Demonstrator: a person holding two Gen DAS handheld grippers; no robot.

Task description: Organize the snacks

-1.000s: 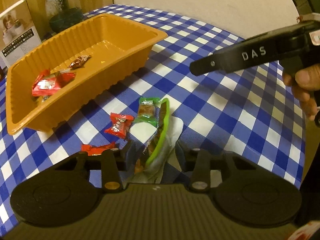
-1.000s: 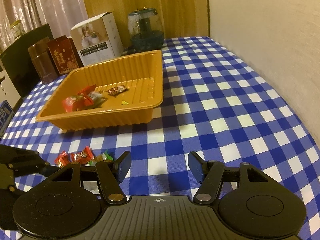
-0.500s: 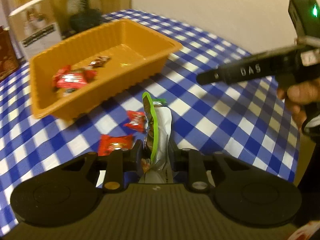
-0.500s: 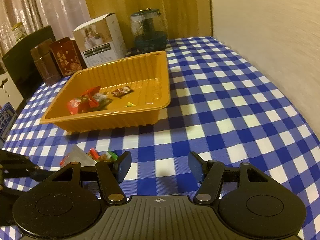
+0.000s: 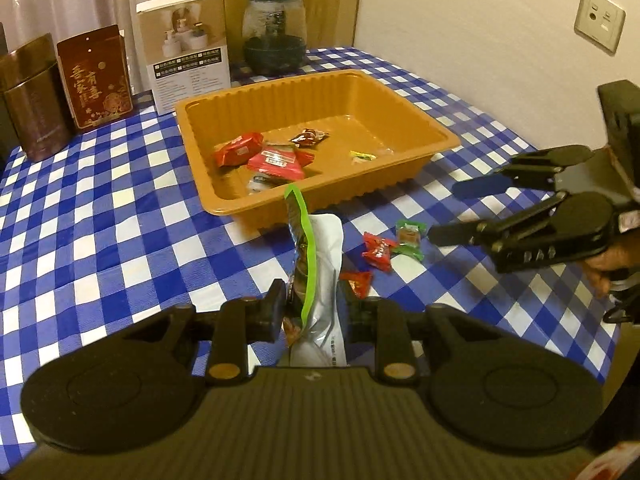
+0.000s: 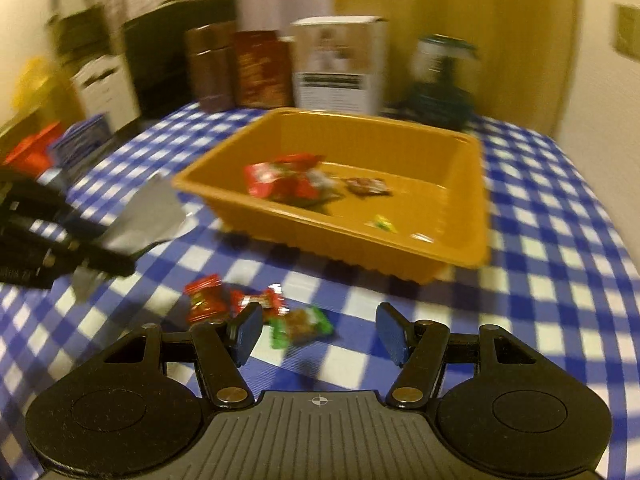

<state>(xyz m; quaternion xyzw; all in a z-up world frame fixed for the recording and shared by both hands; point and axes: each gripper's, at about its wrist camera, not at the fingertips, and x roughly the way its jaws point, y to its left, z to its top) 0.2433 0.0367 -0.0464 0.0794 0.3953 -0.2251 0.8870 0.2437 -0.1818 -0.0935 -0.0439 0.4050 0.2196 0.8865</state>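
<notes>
My left gripper (image 5: 312, 308) is shut on a silver snack pouch (image 5: 320, 280) with a green strip, held up off the checked cloth in front of the orange tray (image 5: 404, 184). The tray (image 6: 460, 248) holds several wrapped candies (image 5: 276, 158). Loose on the cloth lie a green candy (image 5: 410, 238), a red candy (image 5: 376, 251) and another red one (image 5: 360, 282). My right gripper (image 6: 318, 330) is open just above the green candy (image 6: 302, 326), with red candies (image 6: 208, 300) to its left. In the right wrist view the pouch (image 6: 148, 216) and left gripper (image 6: 100, 260) show at the left.
At the table's back stand a brown tin (image 5: 32, 96), a red box (image 5: 96, 76), a white carton (image 5: 188, 46) and a glass jar (image 5: 276, 36). A wall with sockets (image 5: 600, 18) runs along the right. A hand (image 5: 616, 264) holds the right gripper.
My left gripper closed on the pouch and lifted it off the cloth, swinging its view toward the tray. The right gripper rolled and moved left over the loose candies, staying open.
</notes>
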